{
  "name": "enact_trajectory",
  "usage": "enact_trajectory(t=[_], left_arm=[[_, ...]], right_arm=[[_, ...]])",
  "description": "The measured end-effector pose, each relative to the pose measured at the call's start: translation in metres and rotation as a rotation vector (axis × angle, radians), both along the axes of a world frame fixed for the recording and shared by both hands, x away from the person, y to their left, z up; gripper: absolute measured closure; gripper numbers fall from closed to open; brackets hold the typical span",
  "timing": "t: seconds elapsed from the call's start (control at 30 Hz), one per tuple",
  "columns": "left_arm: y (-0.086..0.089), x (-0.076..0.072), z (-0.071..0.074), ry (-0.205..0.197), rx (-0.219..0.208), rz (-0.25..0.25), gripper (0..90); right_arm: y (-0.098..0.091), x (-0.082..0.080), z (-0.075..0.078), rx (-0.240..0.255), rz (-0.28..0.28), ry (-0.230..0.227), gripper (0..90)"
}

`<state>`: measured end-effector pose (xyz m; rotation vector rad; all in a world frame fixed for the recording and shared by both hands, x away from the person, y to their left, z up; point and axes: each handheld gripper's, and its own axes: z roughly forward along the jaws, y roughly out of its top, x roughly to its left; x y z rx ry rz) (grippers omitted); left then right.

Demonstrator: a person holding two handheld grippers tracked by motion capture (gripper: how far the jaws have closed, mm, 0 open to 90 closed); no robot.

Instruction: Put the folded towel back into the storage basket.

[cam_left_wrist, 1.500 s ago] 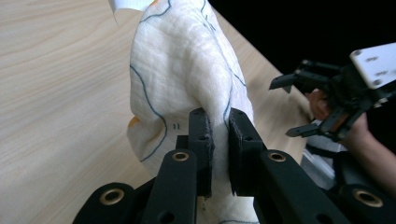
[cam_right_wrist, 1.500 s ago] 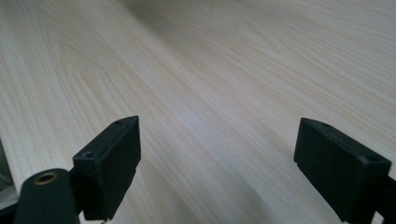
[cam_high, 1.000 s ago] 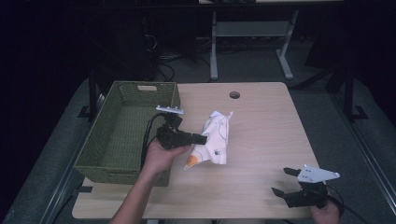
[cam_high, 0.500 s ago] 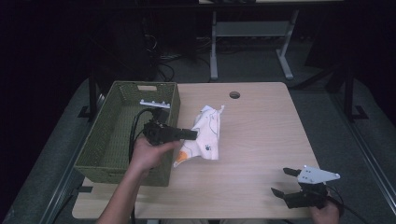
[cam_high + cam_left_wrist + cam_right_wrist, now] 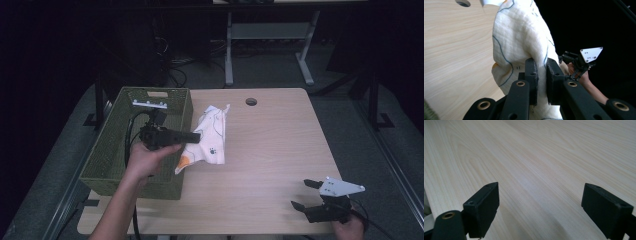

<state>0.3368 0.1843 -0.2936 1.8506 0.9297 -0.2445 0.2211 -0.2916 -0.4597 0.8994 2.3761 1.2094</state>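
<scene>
A white cloth [image 5: 212, 135] with blue line drawings and an orange patch hangs from my left gripper [image 5: 196, 136], lifted off the table beside the green basket [image 5: 107, 150]. In the left gripper view the black pads [image 5: 532, 75] pinch a fold of the cloth [image 5: 519, 37], so this gripper is shut on it. My right gripper [image 5: 305, 195] rests at the table's front right corner with its jaws wide apart. Bare wood lies between its pads [image 5: 484, 205] in the right gripper view.
The green woven basket stands at the table's left edge, with the left gripper's cable [image 5: 131, 135] trailing into it. A round cable hole [image 5: 251, 101] sits near the table's far edge. The far-off right gripper [image 5: 584, 58] shows in the left gripper view.
My left gripper has carried the cloth up and leftward, closer to the basket's rim. The cloth now hangs longer below the jaws. The right gripper has stayed where it was.
</scene>
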Motion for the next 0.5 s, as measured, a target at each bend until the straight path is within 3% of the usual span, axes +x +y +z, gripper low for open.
enact_trajectory(t=[0.5], left_arm=[[0.029,-0.006,0.008,-0.017,-0.004,0.049,82.4]], right_arm=[[0.005,-0.001,0.002,-0.01,0.035,-0.005,14.1]])
